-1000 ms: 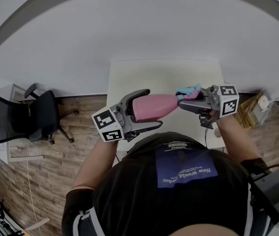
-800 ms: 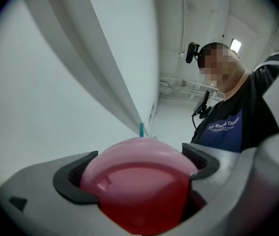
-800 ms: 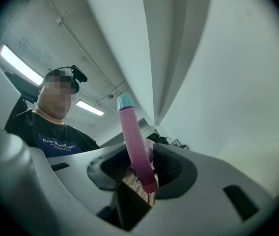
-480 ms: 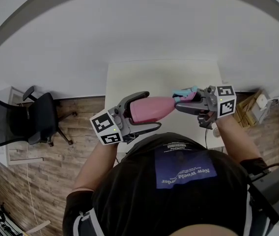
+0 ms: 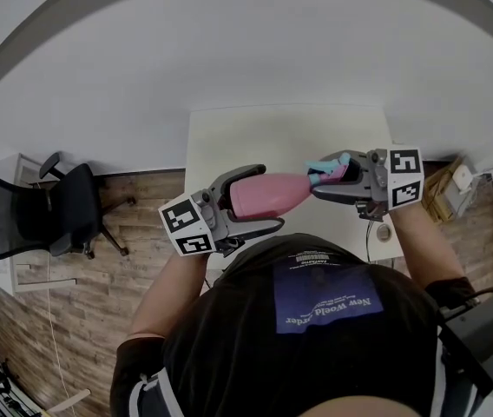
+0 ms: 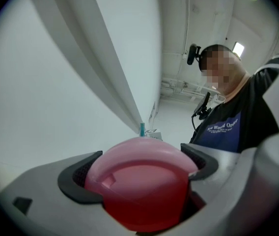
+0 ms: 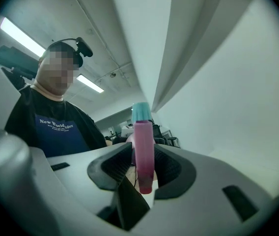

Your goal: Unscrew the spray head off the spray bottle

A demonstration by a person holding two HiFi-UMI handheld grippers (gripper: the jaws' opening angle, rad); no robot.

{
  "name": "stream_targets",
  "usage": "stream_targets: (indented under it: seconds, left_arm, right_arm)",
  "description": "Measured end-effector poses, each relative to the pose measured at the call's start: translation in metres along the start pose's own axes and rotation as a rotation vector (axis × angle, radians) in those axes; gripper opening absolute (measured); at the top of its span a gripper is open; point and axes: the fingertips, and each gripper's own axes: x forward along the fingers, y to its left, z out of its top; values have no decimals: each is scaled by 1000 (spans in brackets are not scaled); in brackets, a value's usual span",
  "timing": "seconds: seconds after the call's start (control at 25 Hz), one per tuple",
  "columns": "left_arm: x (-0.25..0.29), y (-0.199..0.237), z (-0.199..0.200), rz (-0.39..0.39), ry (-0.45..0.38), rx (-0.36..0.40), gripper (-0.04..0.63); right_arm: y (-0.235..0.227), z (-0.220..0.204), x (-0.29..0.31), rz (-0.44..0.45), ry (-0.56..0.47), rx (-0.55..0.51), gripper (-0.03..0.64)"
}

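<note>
From the head view, we see the spray bottle [image 5: 268,194] held level in the air over the near edge of the white table [image 5: 290,133]. The left gripper [image 5: 268,195] has its two jaws round the pink body, one above and one below. The right gripper [image 5: 320,177] meets it at the neck. The spray head [image 5: 326,171] shows there only as a small teal and pink patch, and we cannot make out the threaded joint, which the right jaws cover. The person's dark shirt [image 5: 325,337] fills the lower frame and hides the table's front edge. An office chair [image 5: 38,211] stands well off to the left.

In the left gripper view, we look onto the bottle's round base [image 6: 142,181], which fills the gap of the left gripper [image 6: 139,171]. Both dark pads [image 6: 75,178] press on its sides, so the jaws stand wide but clamped. The base hides nearly all beyond it; only a teal tip [image 6: 142,128] shows over its top.

In the right gripper view, the right gripper [image 7: 142,167] is closed to a narrow gap on the pink part of the spray head [image 7: 143,151], with the ridged pads [image 7: 117,166] against its flanks and its teal end [image 7: 140,111] standing clear. The bottle's body is almost wholly hidden behind the head.
</note>
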Motion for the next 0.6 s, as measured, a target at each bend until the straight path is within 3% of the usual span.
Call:
stream_targets:
  seconds: [0.6]
  left_arm:
    - [-6,1,6,-87,-102,-323,502]
  right_arm:
    - [22,12,6,36,41,-346,126]
